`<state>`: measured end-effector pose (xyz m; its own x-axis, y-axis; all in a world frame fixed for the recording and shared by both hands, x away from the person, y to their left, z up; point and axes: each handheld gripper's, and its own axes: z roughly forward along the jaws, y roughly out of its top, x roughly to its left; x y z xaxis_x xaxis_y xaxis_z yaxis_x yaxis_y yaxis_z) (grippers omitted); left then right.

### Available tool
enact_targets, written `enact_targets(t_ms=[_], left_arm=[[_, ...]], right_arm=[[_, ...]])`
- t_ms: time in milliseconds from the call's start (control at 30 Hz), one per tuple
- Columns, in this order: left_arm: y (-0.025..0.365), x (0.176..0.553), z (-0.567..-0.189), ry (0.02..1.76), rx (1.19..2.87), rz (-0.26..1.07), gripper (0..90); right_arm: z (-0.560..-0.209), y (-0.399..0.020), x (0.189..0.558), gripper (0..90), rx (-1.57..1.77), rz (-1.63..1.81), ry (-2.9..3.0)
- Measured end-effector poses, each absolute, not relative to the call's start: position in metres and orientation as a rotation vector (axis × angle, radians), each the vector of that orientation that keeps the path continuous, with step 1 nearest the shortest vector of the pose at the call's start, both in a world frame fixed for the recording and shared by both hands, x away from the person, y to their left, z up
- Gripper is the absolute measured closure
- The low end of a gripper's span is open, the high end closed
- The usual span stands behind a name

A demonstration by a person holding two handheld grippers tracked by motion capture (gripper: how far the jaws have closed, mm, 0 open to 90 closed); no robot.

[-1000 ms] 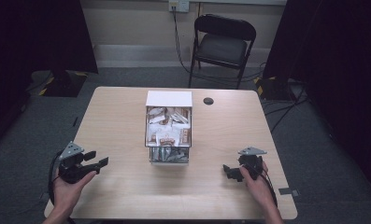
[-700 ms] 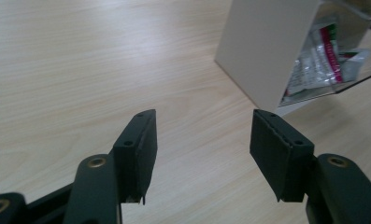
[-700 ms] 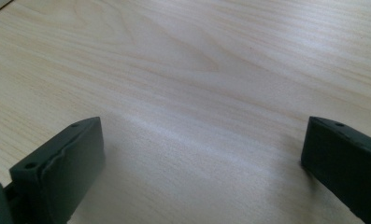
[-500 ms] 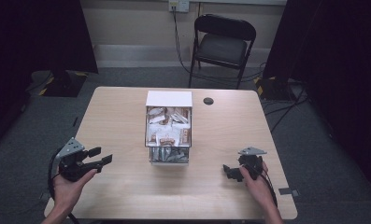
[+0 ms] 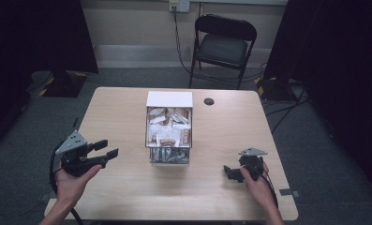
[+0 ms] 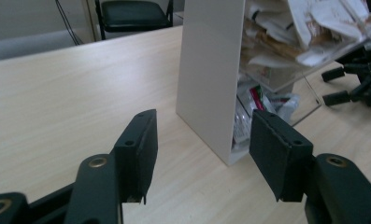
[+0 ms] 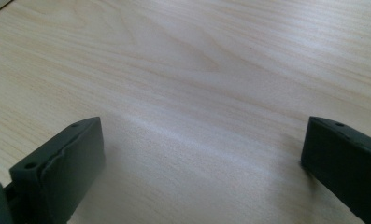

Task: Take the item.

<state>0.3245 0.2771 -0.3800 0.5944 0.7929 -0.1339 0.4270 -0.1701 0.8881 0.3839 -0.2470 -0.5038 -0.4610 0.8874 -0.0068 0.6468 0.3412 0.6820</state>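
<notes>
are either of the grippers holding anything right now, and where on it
Nothing is held. The left gripper is open, aimed at the white box; the right gripper is open over bare table.

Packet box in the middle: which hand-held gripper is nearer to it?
Left. The left hand-held gripper sits just off the packet box, jaws pointing at it. The right hand-held gripper lies farther away, lower on the table.

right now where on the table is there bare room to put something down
Bare wood lies left of the packet box, above the left tool, and right of the box up to the small black disc. The front edge between both hands is free. Crowding is at the box itself.
</notes>
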Motion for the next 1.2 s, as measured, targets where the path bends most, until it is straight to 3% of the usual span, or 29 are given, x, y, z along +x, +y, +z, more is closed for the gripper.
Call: enact_targets(t_ms=[667, 900, 1200], left_arm=[[0.238, 0.329, -0.32, 0.741, 1.813, 0.422, 47.1], [0.214, 0.335, -0.312, 0.691, 1.802, 0.314, 49.8], [0.192, 0.342, -0.306, 0.598, 1.834, 0.323, 59.6]], right_arm=[[-0.504, -0.247, 0.384, 0.0, 1.352, 0.874, 2.233], [-0.504, -0.247, 0.384, 0.0, 1.352, 0.874, 2.233], [-0.504, -0.247, 0.384, 0.0, 1.353, 0.874, 2.233]])
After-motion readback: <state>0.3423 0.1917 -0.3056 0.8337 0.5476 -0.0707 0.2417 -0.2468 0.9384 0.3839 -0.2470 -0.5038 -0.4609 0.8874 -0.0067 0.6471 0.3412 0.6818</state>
